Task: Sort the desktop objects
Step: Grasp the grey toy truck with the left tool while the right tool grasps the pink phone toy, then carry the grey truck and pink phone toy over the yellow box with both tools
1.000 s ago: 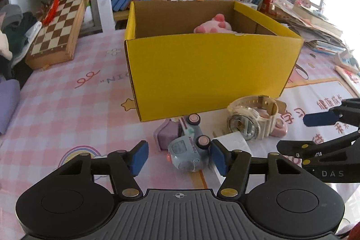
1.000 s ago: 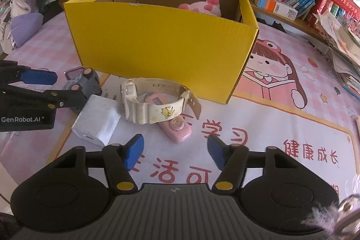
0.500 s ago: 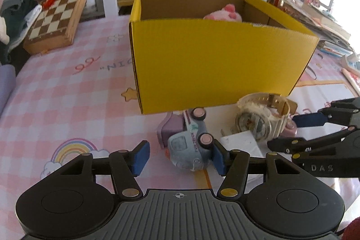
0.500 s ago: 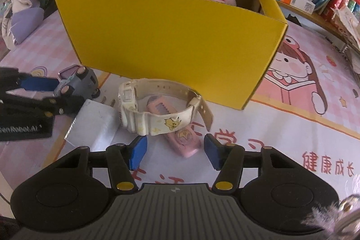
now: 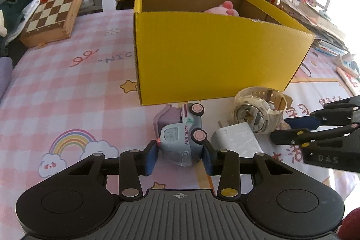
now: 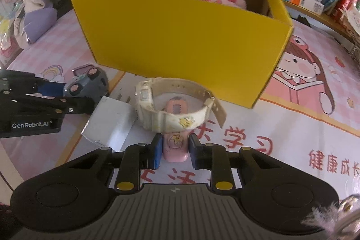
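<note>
Straddling the toy truck (image 5: 180,145), the left gripper (image 5: 178,158) has its pads at the cab's sides, contact unclear. The right gripper (image 6: 175,151) likewise brackets a pink comb (image 6: 175,145) lying under the white watch (image 6: 173,109). Beyond both sits the yellow box (image 5: 216,60) holding a pink plush (image 5: 222,9); a white charger (image 5: 236,142) lies between the tools.

"FUN TRUCK" on the toy truck (image 5: 180,141) side. "GenRobot.AI" on the left tool (image 6: 33,105) body, at 9 o'clock in the right wrist view. "DAS" on the right tool (image 5: 324,138) body. Tabletop (image 6: 292,138) mat: "NIC", red Chinese characters 学习, 健康成长.
</note>
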`<state>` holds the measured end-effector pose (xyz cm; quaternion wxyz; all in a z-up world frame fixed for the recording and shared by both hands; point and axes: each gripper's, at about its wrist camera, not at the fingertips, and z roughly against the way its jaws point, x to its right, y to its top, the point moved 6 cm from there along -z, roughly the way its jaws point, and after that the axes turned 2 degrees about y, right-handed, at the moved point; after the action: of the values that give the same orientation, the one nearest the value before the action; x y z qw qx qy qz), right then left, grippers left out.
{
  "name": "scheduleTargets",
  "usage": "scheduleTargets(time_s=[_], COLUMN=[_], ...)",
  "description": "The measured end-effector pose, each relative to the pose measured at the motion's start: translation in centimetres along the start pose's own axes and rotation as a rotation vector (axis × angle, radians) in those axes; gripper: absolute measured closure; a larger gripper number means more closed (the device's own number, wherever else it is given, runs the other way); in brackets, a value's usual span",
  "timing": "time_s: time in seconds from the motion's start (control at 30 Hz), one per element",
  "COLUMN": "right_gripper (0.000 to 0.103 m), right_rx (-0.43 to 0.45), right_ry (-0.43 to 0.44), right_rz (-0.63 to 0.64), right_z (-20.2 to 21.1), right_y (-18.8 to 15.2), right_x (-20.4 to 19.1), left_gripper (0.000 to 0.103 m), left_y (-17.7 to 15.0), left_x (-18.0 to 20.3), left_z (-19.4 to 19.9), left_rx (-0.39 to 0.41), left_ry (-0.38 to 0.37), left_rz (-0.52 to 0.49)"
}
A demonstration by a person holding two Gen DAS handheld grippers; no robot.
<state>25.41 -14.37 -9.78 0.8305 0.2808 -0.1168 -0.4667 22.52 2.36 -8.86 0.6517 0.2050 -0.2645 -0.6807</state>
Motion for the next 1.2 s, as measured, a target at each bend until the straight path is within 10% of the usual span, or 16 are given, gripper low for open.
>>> scheduleTargets(time_s=[1.2], right_gripper=[0.080], right_rx=[0.094], right_ry=[-0.137], right_rz=[-0.095], right_z=[7.1], right_y=[-3.0], right_x=[-1.2], left_gripper=[0.064], left_y=[-1.0], left_x=[0.4], left_z=[6.9], left_rx=[0.145], left_ry=[-0.069], left_rz=[-0.044])
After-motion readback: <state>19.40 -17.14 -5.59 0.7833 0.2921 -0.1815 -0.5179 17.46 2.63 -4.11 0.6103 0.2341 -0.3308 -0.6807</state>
